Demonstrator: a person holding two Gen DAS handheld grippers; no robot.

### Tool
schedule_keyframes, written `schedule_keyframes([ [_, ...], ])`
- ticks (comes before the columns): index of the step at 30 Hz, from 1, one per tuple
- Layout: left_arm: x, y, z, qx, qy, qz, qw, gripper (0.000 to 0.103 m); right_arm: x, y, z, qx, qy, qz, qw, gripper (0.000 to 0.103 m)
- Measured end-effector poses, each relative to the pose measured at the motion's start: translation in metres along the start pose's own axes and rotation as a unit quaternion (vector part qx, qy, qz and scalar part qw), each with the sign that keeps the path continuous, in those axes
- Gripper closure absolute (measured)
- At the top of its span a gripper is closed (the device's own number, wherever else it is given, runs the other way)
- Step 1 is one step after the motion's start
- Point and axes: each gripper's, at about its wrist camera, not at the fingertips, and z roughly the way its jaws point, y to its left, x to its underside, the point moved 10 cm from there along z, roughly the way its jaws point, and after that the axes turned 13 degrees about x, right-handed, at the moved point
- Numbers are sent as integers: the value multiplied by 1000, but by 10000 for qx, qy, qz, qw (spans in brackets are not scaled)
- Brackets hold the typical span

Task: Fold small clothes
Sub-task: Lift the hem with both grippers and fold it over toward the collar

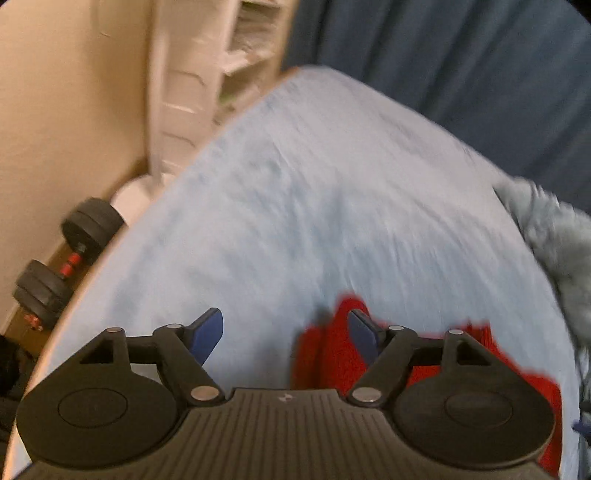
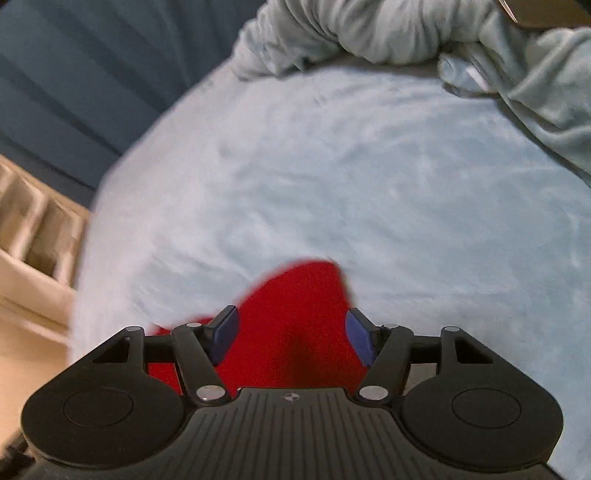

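A small red garment (image 1: 332,354) lies on the light blue fleece bed cover (image 1: 295,203), low in the left wrist view and partly hidden by the gripper body. My left gripper (image 1: 286,338) is open above the cover, its right finger over the red cloth's left edge. In the right wrist view the red garment (image 2: 295,306) lies straight ahead, a pointed part reaching away. My right gripper (image 2: 291,336) is open with the red cloth showing between its blue pads (image 2: 225,332). Both views are motion-blurred.
A rumpled grey-blue blanket (image 2: 369,33) is heaped at the far edge of the bed cover (image 2: 369,166), also at the right of the left wrist view (image 1: 554,240). Dark blue curtains (image 1: 443,55), a white shelf unit (image 1: 207,74) and black dumbbells (image 1: 66,266) stand off the bed's left side.
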Motion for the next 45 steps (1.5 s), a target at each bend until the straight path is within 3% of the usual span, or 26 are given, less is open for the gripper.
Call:
schedule_keyframes([
  [3, 19, -25, 19, 79, 318, 396, 9987, 21, 13, -2, 20, 129, 33, -83, 9999, 37],
  [8, 27, -60, 44, -172, 499, 1268, 9905, 19, 23, 1, 39, 133, 122, -81, 9998, 37],
  [9, 29, -64, 52, -161, 562, 1454, 9876, 48, 25, 2, 41, 91, 162, -82, 9998, 37],
  [10, 32, -66, 59, -132, 680, 1590, 9848, 94, 27, 4, 42, 108, 169, -140, 9997, 51],
  [11, 36, -66, 60, -189, 812, 1582, 9839, 97, 26, 7, 37, 125, 75, -217, 9997, 78],
  [13, 27, -67, 44, 4, 510, 1409, 9887, 97, 18, 14, 12, 137, -385, -440, 9982, 91],
  [17, -1, -58, -22, 486, -92, 943, 9943, 98, 5, 32, -49, -410, -934, -574, 9931, 92],
  [20, -11, -27, -40, 412, -135, 692, 9967, 98, -2, 36, -68, -654, -1108, -397, 9909, 92],
  [23, -5, -2, -11, 30, 145, 625, 9979, 97, -5, 32, -35, -302, -946, -304, 9946, 92],
  [27, 20, 13, 44, -338, 636, 624, 9954, 96, 13, 21, 42, 334, -162, -455, 9983, 90],
  [28, 24, 14, 52, -428, 675, 696, 9944, 95, 15, 17, 51, 358, -130, -474, 9981, 80],
  [29, 26, 16, 54, -505, 624, 724, 9941, 91, 15, 15, 54, 329, -122, -432, 9984, 66],
  [30, 26, 18, 52, -510, 549, 701, 9947, 86, 14, 8, 51, 262, -128, -243, 9993, 62],
  [32, 26, 23, 41, -483, 429, 592, 9962, 62, 15, -2, 41, 8, -12, 101, 9999, 50],
  [33, 26, 26, 30, -539, 362, 571, 9963, 40, 17, -8, 34, -101, 37, 177, 9998, 49],
  [34, 27, 25, 19, -549, 293, 545, 9966, 26, 21, -15, 27, -143, 73, 197, 9997, 46],
  [38, 53, 11, -36, -25, 212, 480, 9986, 23, 53, -31, -9, -268, 65, 41, 9996, 42],
  [41, 91, -2, -55, 369, 462, 359, 9976, 11, 88, -34, -26, -406, 278, -75, 9988, 38],
  [43, 116, -7, -52, 415, 760, 423, 9953, 13, 112, -38, -31, -185, 180, -216, 9994, 38],
  [44, 127, -6, -47, 370, 886, 440, 9944, 22, 117, -38, -32, -93, 19, -369, 9993, 40],
  [45, 135, -6, -43, 442, 989, 426, 9932, 74, 121, -37, -33, 60, -127, -603, 9981, 46],
])
